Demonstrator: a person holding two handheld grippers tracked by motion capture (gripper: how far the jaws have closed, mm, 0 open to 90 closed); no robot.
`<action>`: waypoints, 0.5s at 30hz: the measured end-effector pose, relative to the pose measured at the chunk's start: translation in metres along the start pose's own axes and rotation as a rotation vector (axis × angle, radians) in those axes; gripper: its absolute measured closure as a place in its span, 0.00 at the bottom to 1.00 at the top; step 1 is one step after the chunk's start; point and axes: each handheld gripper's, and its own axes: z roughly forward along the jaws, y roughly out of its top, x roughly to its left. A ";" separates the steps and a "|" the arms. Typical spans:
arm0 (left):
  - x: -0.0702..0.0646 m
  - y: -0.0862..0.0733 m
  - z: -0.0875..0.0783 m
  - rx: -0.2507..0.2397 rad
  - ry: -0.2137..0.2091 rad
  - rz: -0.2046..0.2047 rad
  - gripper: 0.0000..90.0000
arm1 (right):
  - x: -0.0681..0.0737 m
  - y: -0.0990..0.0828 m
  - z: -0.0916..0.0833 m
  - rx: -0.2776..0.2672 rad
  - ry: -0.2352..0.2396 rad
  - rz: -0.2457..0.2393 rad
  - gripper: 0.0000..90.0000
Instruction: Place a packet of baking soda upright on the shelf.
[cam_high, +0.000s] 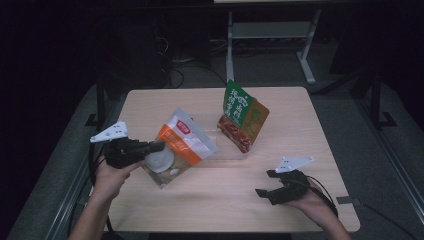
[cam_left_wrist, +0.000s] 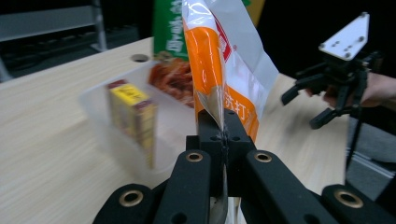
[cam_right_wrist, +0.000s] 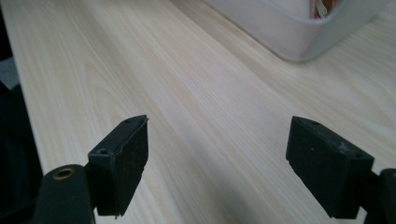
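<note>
My left gripper is shut on the edge of an orange and white snack bag. The bag hangs tilted over the table's left half, close beside a clear plastic bin. In the bin a green and red snack bag stands upright, and a yellow box stands at its near end. My right gripper stands open low over the table near the front right, with nothing between its jaws.
The light wooden table has a small round hole near its far edge. Metal table legs and cables lie on the dark floor behind.
</note>
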 end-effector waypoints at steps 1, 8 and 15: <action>-0.001 0.000 0.004 0.001 -0.009 -0.001 1.00 | 0.001 0.002 0.000 -0.010 0.007 0.003 0.23; -0.015 -0.003 0.033 -0.005 -0.056 0.005 1.00 | 0.004 0.016 -0.002 -0.115 0.075 0.005 0.25; -0.027 -0.001 0.059 -0.016 -0.113 -0.012 1.00 | 0.011 0.042 0.005 -0.230 0.160 -0.001 0.28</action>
